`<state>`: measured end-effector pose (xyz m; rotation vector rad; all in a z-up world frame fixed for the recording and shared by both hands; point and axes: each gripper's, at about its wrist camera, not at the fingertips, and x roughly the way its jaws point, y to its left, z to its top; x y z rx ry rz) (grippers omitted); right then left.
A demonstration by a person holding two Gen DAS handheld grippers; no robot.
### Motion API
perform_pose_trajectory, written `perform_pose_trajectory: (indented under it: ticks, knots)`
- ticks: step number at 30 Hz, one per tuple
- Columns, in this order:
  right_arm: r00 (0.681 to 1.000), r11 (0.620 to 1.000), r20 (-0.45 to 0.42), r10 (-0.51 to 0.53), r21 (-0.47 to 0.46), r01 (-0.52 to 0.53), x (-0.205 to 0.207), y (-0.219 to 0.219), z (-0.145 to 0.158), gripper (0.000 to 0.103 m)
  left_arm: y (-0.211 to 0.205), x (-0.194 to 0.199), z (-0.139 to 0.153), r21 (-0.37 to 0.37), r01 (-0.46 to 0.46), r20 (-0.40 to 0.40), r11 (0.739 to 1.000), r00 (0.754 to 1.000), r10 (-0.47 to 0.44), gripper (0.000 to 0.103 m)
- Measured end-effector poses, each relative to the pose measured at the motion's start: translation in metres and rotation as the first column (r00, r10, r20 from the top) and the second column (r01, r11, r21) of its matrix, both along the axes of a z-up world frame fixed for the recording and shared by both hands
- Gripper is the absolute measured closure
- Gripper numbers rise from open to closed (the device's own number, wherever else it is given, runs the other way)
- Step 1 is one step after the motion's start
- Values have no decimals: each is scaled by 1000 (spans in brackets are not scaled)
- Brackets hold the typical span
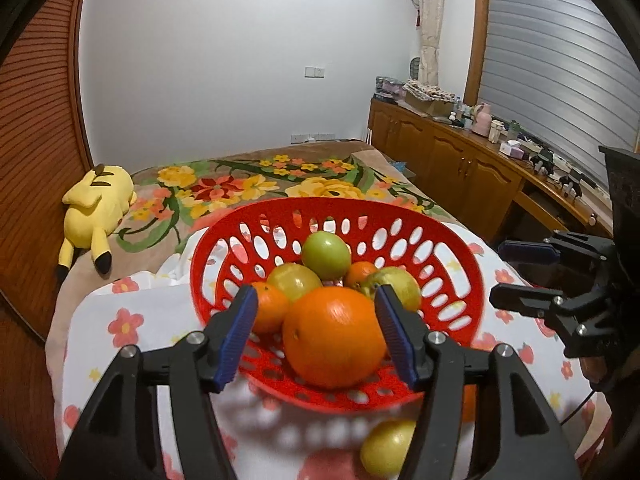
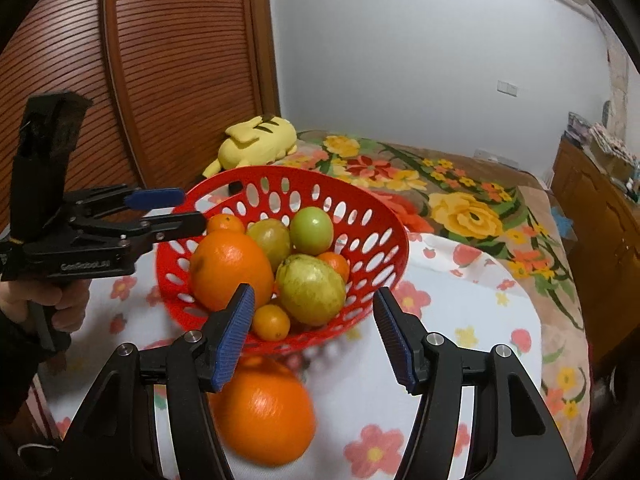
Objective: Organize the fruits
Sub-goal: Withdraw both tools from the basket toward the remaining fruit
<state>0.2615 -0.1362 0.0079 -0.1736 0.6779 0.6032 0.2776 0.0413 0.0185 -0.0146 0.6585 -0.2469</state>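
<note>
A red perforated basket on the white floral cloth holds a big orange, several small oranges, a green fruit and yellow-green fruits. My left gripper is open, its jaws either side of the big orange above the near rim; it also shows in the right wrist view. My right gripper is open over the basket's near edge; it also shows in the left wrist view. Outside the basket lie another big orange and a yellow-green fruit.
The basket sits on a bed with a floral blanket. A yellow plush toy lies at the far side by the wooden slatted wardrobe. A wooden cabinet with clutter runs along the right.
</note>
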Motion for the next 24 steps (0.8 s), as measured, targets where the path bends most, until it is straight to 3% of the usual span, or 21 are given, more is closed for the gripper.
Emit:
perform_pose_trajectory:
  ticks: [10, 24]
  knots:
    - [999, 999, -7, -32, 29, 32, -39, -11, -9, 37, 5, -47, 6, 9, -11, 17, 1000, 1000, 11, 41]
    - [999, 998, -52, -15, 68, 19, -69, -4, -34, 33, -2, -89, -20, 25, 6, -37, 1000, 999, -5, 41]
